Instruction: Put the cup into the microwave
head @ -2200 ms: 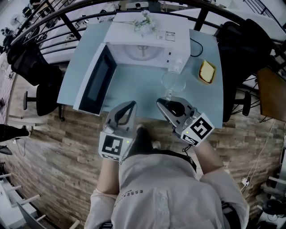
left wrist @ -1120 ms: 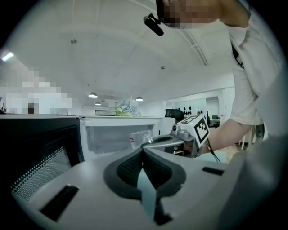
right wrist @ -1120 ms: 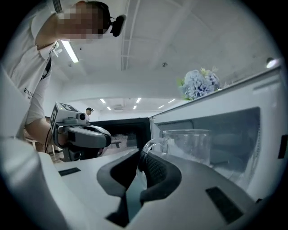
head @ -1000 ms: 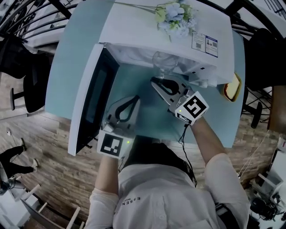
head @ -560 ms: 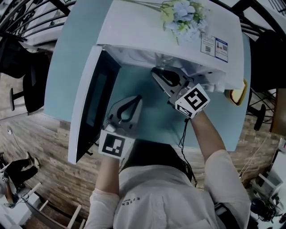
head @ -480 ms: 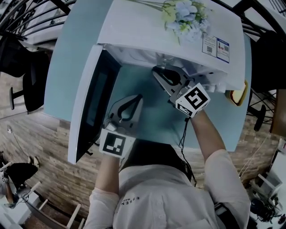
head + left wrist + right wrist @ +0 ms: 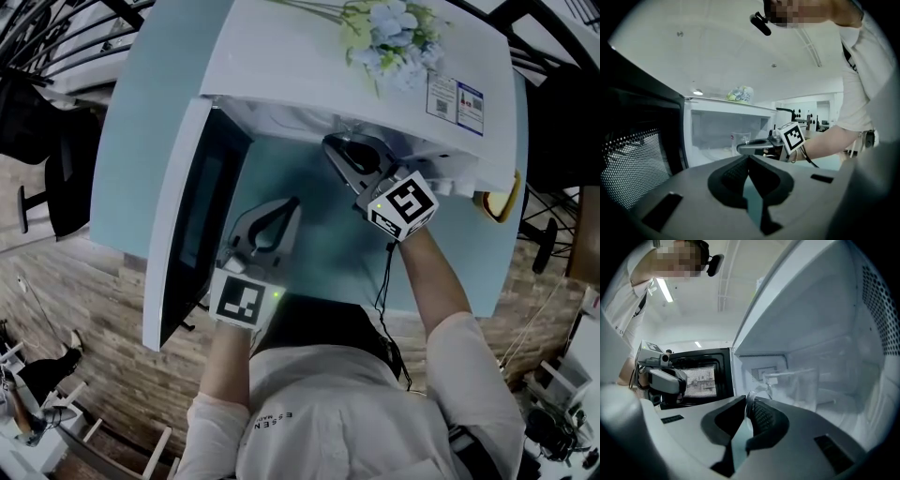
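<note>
One cup [image 7: 797, 387], one microwave [image 7: 309, 66], one flower bunch [image 7: 389, 37].

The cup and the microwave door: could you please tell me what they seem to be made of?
Cup: clear glass or hard plastic, smooth; the microwave wall shows through it. Door: dark frame around a finely perforated screen, probably metal mesh behind a pane.

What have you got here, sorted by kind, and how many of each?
microwave: 1
glass cup: 1
bunch of flowers: 1
yellow dish: 1
hand-held grippers: 2, the left gripper and the right gripper
Total: 6
</note>
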